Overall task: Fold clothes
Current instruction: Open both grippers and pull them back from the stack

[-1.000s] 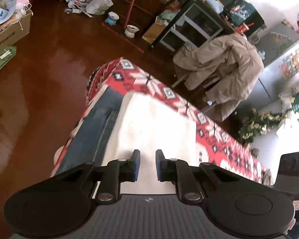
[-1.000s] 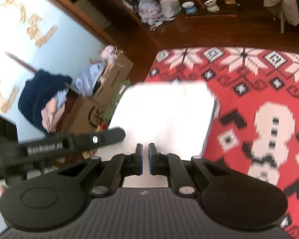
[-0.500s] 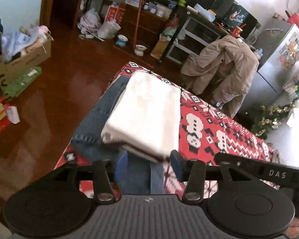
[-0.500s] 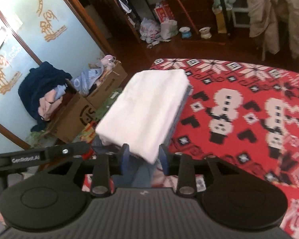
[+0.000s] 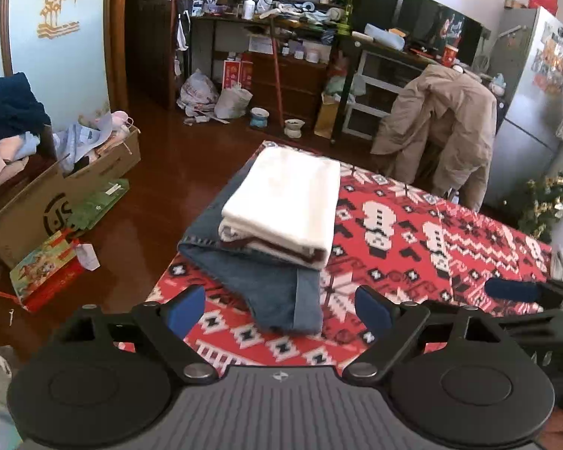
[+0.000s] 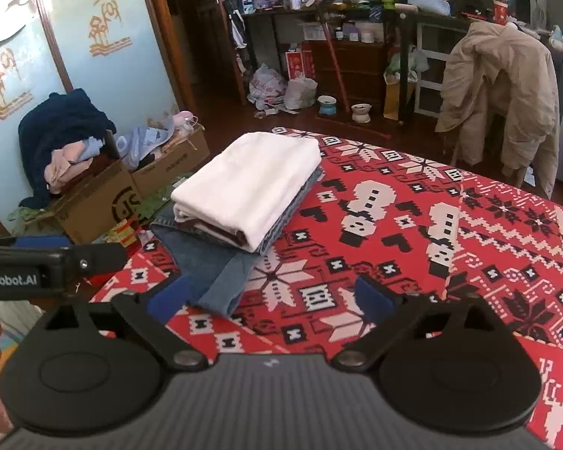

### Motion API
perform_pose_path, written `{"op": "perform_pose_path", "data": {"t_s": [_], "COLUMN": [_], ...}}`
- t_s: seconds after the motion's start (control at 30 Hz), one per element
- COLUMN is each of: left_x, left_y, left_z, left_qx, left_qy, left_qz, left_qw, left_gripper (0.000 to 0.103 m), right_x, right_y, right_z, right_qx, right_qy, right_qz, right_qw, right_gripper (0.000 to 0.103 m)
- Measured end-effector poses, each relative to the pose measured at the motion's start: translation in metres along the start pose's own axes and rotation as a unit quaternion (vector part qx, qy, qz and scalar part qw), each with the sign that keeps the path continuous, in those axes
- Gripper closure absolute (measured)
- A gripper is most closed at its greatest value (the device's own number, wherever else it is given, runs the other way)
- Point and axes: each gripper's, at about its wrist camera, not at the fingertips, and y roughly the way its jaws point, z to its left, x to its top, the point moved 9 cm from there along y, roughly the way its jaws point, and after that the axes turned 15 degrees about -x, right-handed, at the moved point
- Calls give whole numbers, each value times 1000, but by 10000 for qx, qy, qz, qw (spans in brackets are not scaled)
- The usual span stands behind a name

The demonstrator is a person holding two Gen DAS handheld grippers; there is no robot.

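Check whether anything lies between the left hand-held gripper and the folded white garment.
Only the jeans under the white garment reach toward the left hand-held gripper, whose jaws are opening with nothing held between them.

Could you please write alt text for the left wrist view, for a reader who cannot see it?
A folded white garment lies on folded blue jeans at the corner of a table under a red patterned tablecloth. The left gripper hangs short of the pile, jaws opening with nothing between them. Beyond are a cluttered room and a beige coat over a chair.
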Motion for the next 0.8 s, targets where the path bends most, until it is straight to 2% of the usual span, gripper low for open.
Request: {"op": "perform_pose_path", "data": {"t_s": [0.17, 0.33, 0.8], "left_x": [-14, -23, -32], "left_y": [-7, -11, -12], "left_z": [-5, -9, -9], "left_qx": [229, 497, 535], "left_qy": [172, 339, 216], "left_qz": [13, -91, -195], "left_qw": [9996, 9981, 9981], "left_gripper": [14, 14, 14], "right_x": [-4, -12, -28], "right_y": [-14, -19, -17], "right_z": [-2, 0, -2], "right_qx": [-186, -211, -283], "right_qy": [-88, -97, -50], "right_qz": [-90, -1, 127], "right_qw": [9997, 9997, 9995], "right_gripper": [1, 1, 1]}}
